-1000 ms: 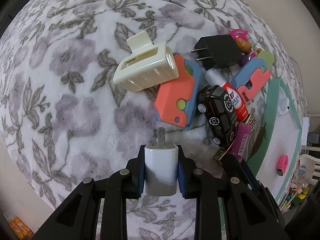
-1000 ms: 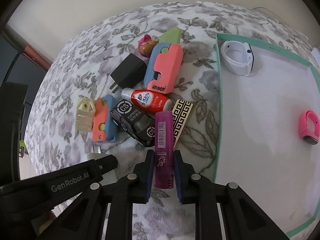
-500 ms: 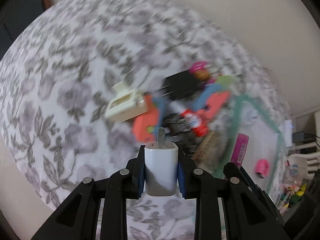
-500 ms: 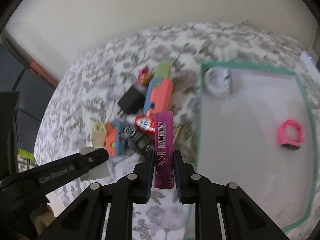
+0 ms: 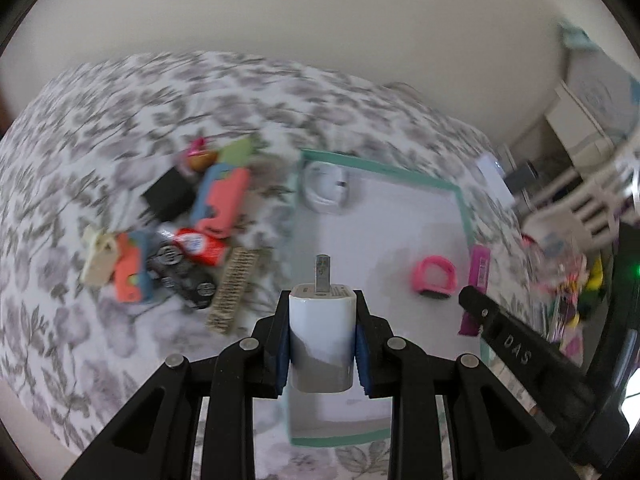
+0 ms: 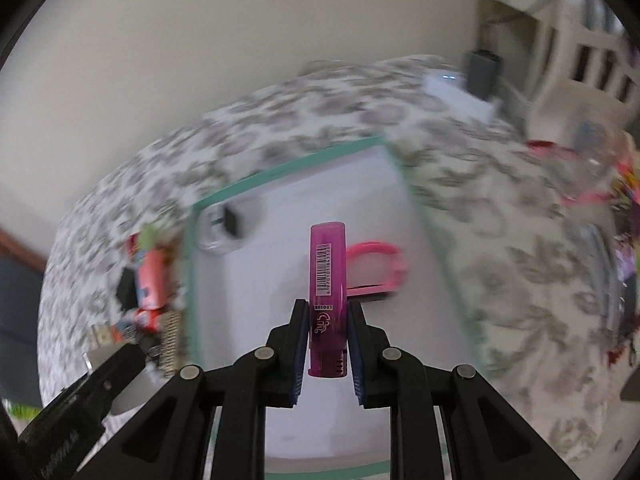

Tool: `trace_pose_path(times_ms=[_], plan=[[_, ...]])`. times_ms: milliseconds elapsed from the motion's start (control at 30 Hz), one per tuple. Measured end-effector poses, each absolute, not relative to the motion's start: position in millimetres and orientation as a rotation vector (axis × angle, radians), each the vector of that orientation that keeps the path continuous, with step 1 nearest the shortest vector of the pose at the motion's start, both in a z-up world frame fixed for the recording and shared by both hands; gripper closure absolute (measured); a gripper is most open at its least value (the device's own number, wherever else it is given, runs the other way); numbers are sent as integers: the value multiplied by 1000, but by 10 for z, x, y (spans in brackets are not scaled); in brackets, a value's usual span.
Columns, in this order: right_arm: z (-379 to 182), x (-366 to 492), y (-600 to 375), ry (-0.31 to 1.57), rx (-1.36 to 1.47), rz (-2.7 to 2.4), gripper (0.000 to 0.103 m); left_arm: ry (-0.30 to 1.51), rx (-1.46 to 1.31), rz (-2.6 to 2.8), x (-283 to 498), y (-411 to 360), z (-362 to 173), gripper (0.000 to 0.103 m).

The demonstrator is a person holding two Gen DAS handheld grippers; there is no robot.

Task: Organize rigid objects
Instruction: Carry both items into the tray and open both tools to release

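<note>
Both grippers have been carried away from the pile since a second ago and are now held above the white mat with the teal border (image 5: 460,196), with the cluttered pile left behind at about 9 o'clock in the left wrist view. The left gripper (image 5: 322,338) is clamped on a white charger plug (image 5: 322,340), whose metal prong is pointed toward 12 o'clock. The right gripper (image 6: 328,340) is clamped on a magenta lighter (image 6: 327,280), held upright with its barcode facing the camera.

On the mat, a pink band (image 5: 435,278) is seen at about 2 o'clock from the plug, and a white round case (image 5: 325,192) is lying near the far left corner at 12 o'clock. In the left wrist view the lighter (image 5: 478,276) is seen at 3 o'clock, near the mat's right edge.

On the floral blanket (image 5: 100,140), a salmon and blue toy (image 5: 222,202), a black adapter (image 5: 168,196), a cream hair clip (image 5: 98,262), a black toy car (image 5: 184,280) and a patterned strip (image 5: 234,290) are grouped together, blurred by motion.
</note>
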State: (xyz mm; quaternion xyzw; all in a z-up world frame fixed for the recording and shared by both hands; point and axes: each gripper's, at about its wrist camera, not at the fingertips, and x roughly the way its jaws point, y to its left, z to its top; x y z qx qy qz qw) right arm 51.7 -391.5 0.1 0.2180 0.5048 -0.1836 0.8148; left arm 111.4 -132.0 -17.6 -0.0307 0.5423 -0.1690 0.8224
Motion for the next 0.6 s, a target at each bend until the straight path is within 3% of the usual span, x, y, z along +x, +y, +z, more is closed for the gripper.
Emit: trace_pose_path(times_ms=[600], plan=[[-602, 468, -4072, 1258, 514, -423, 82, 1248, 140, -388, 1032, -1783, -705, 75]])
